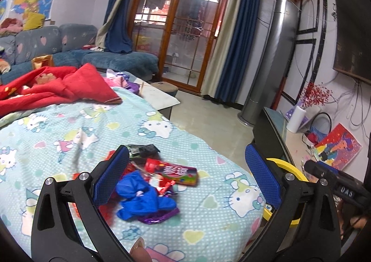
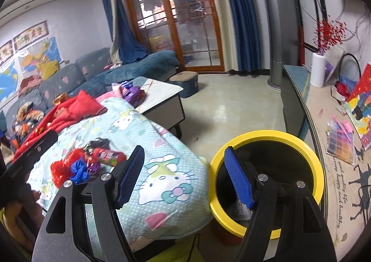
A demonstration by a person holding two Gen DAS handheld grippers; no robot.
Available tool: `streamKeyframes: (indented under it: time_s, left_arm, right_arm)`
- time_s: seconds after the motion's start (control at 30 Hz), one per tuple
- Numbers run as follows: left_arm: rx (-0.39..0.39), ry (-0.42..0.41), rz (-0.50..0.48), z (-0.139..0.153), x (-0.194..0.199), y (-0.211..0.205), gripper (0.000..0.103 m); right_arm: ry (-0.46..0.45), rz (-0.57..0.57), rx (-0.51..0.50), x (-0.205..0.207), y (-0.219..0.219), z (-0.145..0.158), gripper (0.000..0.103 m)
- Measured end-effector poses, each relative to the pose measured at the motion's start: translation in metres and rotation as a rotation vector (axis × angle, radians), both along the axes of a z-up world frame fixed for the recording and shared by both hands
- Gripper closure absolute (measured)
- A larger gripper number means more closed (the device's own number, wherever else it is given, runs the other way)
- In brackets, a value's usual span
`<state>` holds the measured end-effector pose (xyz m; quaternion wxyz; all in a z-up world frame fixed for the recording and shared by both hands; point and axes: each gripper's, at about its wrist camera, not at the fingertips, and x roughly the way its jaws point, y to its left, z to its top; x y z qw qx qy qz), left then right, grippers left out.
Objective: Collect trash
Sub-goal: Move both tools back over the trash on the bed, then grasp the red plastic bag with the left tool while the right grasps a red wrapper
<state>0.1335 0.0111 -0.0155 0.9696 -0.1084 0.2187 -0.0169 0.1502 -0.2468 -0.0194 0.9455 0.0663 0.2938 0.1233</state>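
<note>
A surface draped in a pale blue Hello Kitty blanket (image 1: 143, 122), bearing a small heap of trash near its front edge: a crumpled blue wrapper (image 1: 143, 197), a red candy packet (image 1: 174, 172), a purple foil scrap (image 1: 157, 216), a dark wrapper (image 1: 143, 149) just behind, and red plastic (image 2: 67, 164) at the side. Farther back, a rumpled red cloth (image 1: 58, 88) spread across the blanket. Beside the bed, on the pale tiled floor (image 2: 231, 111), a yellow-rimmed bin (image 2: 266, 136) and a low white table (image 2: 162, 90).
</note>
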Motion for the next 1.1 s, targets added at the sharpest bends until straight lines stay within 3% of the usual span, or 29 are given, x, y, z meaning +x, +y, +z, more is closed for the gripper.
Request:
streamKeyframes:
  time_s: [0.6,1.1]
  left_arm:
    - [-0.032,0.016,0.132,0.001,-0.005,0.053,0.011]
    - [-0.089,0.096,0.223,-0.027,-0.012,0.104,0.011]
  right_arm:
    - [0.015,0.129,-0.035,-0.002,0.052,-0.002,0.034]
    - [0.058,0.283,-0.043,0.01,0.114,-0.008,0.038]
